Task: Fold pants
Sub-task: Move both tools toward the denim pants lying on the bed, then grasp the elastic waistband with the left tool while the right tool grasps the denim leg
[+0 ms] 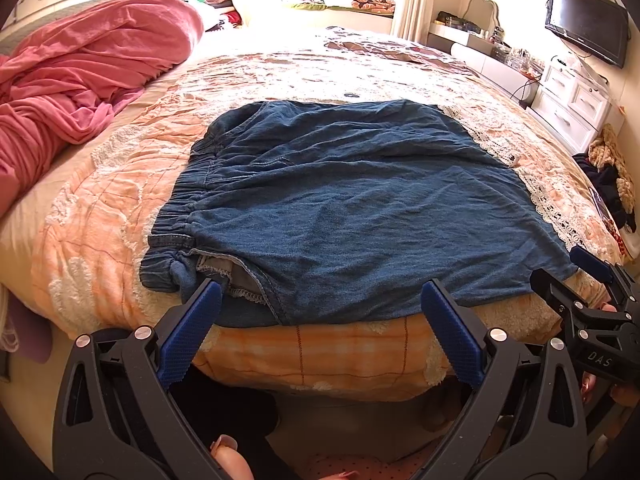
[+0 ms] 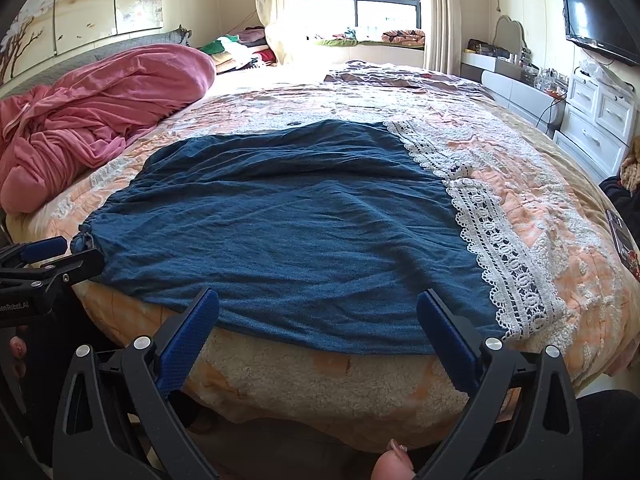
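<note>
The blue denim pants [image 1: 340,200] lie flat on the bed, elastic waistband at the left, white lace hem [image 2: 496,248] at the right. They also fill the right wrist view [image 2: 288,224]. My left gripper [image 1: 320,304] is open and empty at the near edge of the pants, by the waistband end. My right gripper [image 2: 318,312] is open and empty at the near edge, by the lace hem end. Its fingers also show at the right of the left wrist view [image 1: 592,268].
The bed's orange and white quilt [image 1: 312,356] lies under the pants, with its edge close in front. A pink blanket [image 1: 80,76] is heaped at the left. White drawers [image 1: 572,108] and a wall TV [image 1: 588,20] stand at the right.
</note>
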